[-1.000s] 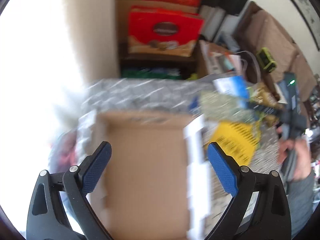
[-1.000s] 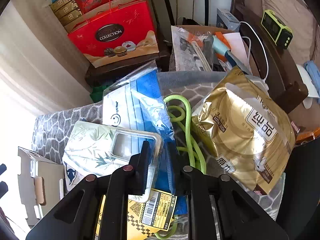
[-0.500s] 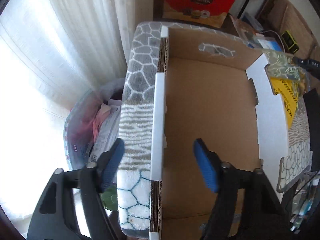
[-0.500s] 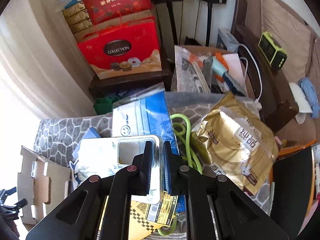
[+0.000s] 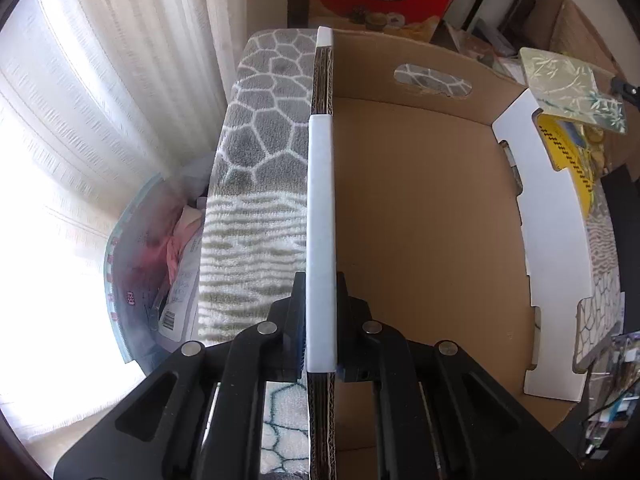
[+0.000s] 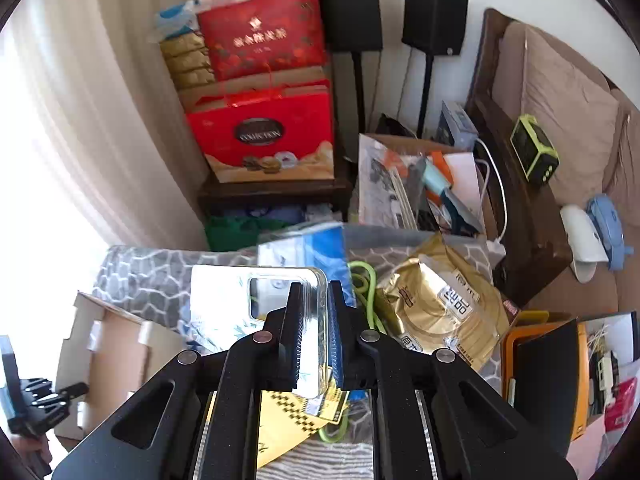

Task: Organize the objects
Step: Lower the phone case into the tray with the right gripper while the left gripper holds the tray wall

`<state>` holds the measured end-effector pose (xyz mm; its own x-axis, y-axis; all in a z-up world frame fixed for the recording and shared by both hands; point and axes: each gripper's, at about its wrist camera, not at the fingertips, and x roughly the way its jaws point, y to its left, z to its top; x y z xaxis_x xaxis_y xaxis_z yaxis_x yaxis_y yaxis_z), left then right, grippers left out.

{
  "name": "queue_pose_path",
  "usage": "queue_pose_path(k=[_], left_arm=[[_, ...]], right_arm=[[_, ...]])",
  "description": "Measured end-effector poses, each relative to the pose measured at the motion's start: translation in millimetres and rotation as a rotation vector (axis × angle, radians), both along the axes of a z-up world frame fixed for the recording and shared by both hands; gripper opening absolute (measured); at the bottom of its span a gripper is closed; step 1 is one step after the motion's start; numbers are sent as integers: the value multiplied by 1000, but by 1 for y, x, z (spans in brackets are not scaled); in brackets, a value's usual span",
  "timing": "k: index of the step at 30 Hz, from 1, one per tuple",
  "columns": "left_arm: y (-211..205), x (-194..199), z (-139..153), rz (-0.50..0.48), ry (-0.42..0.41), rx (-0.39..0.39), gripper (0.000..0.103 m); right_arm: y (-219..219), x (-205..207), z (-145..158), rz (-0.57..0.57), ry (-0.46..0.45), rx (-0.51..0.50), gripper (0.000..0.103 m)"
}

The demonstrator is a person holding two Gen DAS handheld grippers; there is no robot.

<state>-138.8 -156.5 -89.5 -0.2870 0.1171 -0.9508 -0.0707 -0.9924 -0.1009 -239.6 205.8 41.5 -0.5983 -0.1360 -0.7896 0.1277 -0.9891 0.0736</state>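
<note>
Left tool is clamping the stiff, light brown cardboard box's white-edged wall; right tool is pinching the clear, slippery-looking plastic phone-case pack by its rim, above the clutter.

Background: red gift boxes stacked on dark stand, two black speakers behind, white curtain at window, green-black clock on sofa frame.
</note>
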Motion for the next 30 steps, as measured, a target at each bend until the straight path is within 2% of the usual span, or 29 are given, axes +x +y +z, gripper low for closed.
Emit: queue_pose_path(k=[7, 11, 16, 24, 30], left_arm=[[-2, -1, -3, 35, 11, 26, 10], [-2, 2, -4, 53, 21, 24, 10], [-6, 8, -4, 77, 28, 27, 10], [-20, 18, -5, 96, 30, 30, 10], [-29, 23, -7, 108, 41, 38, 12]], right_arm=[[-27, 30, 44, 103, 35, -55, 10], [-57, 43, 47, 175, -2, -123, 10], [-109, 52, 17, 236, -63, -140, 10], [-170, 49, -62, 253, -209, -214, 11], [-188, 40, -88, 261, -211, -102, 13]])
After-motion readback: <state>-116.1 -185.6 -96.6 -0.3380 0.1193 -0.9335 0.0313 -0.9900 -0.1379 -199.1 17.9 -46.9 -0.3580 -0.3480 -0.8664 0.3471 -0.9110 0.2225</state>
